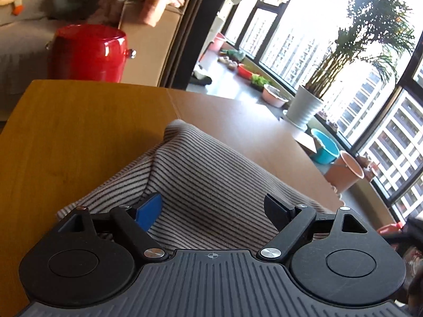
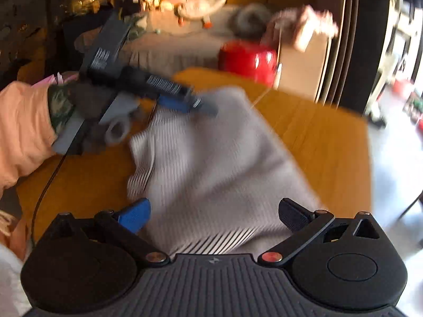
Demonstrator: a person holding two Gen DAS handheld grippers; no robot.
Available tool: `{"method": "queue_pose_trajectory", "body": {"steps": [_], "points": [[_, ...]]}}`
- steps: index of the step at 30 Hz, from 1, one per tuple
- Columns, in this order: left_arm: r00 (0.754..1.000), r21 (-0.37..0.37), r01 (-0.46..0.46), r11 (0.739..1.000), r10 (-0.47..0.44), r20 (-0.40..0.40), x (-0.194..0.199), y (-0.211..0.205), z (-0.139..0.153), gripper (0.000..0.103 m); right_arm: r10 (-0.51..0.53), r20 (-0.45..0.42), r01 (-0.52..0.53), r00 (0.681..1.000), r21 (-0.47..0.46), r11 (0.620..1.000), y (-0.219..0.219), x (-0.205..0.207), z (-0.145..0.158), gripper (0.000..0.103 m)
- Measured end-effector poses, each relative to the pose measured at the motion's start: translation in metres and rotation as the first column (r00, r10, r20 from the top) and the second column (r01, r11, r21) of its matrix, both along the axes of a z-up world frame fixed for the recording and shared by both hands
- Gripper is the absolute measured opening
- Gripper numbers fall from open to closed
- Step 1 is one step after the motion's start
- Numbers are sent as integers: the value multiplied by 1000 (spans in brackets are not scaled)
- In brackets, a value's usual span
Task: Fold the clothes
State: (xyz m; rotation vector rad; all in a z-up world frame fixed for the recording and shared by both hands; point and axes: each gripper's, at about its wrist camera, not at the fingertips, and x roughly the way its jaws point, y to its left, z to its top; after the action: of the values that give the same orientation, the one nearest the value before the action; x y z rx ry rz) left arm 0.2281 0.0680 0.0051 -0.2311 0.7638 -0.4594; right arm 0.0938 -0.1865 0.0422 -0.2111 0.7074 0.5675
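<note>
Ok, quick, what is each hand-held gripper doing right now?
Left hand-held gripper: open, holding nothing, over the striped garment.
Right hand-held gripper: open, holding nothing.

Sunlit windows [image 1: 330, 52], a potted palm [image 1: 304, 108], a beige sofa [image 1: 23, 39], a red stool [image 1: 88, 52].

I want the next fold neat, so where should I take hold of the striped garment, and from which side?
A judgement: grip the striped garment at its raised far corner, where a fold lifts the fabric off the wooden table. Come from the near side, over the cloth, with the open left gripper, so one finger can slide under the edge.
</note>
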Motion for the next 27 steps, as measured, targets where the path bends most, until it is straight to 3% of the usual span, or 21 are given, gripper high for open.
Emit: {"method": "queue_pose_trajectory", "body": {"steps": [6,8,11,14,21,27], "points": [[1000,-47,8,999,-9,-21,-28,6,17,91,-204,111,203,973,26,979,-21,44,3,103],[998,-62,43,997,-45,-40,-37,0,18,86,-251,75,250,965,24,968,-22,66,-12,103],[989,-73,102,992,-109,-95,-46,-12,11,80,-244,10,244,970,-37,969,-11,83,-41,103],[984,-44,133,990,-138,-113,-50,-21,-1,79,-248,13,248,969,-81,965,-6,82,-59,103],[992,-15,101,995,-102,-78,-29,-16,-9,67,-283,-91,283,955,-10,959,-17,58,-63,103],[994,-50,89,995,-91,-54,-14,-13,-11,67,-238,-164,253,957,79,964,-6,17,-67,103]]}}
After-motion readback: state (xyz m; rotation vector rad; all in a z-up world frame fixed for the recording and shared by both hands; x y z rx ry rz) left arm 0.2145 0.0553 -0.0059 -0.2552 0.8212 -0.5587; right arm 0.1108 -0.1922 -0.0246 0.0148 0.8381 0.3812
